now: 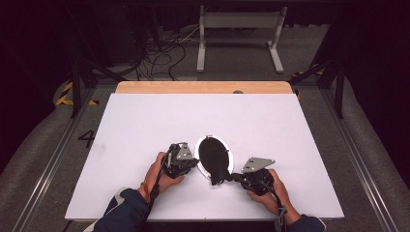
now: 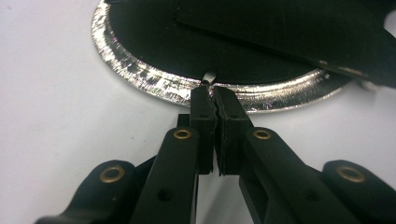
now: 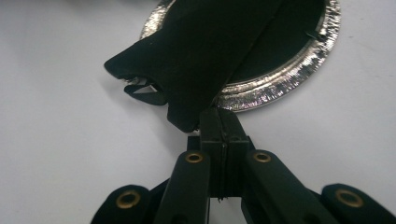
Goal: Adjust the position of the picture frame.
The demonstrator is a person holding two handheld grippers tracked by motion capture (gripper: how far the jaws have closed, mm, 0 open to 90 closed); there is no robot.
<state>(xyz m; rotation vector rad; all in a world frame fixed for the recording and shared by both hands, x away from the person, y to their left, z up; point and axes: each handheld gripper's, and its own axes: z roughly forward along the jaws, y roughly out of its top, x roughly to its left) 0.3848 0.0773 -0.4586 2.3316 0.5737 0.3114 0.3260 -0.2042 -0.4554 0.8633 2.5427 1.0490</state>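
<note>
On the white table (image 1: 145,125), the left gripper (image 2: 215,95) pinched a tiny metal tab on the shiny oval silver frame (image 2: 154,84), the right gripper (image 3: 219,122) pinched its black stand flap (image 3: 205,60), probably ready for folding

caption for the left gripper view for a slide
Left gripper shut on a small metal tab at the silver frame's rim.
</note>
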